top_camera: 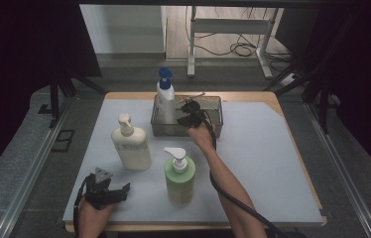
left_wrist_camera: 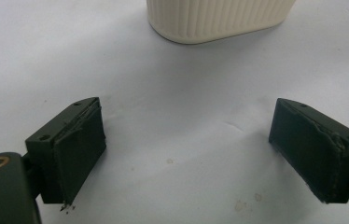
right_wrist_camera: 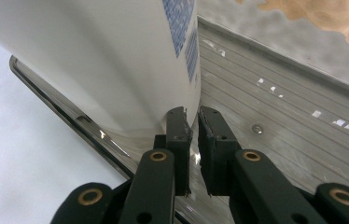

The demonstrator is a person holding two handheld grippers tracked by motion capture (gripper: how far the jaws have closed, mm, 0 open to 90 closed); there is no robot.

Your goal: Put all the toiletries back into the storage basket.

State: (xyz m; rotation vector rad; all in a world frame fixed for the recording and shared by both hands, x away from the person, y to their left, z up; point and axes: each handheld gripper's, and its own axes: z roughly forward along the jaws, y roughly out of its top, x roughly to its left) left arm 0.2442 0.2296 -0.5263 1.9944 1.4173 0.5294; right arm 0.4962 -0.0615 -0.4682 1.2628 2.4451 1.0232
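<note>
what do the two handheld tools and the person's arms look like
Both tools are black. The left tool carries a grey three-cornered plate on top; its jaws end in flat dark rectangular pads on blocks with small screw holes. The right tool trails a thick black cable and shows brass-coloured pivot pins. Forearms are bare, no sleeves.

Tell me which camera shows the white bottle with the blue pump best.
The high view: the white bottle stands whole in the tray, blue pump on top, beside the right gripper. The right gripper view has its lower wall close up. The left gripper view faces the cream bottle instead.
</note>
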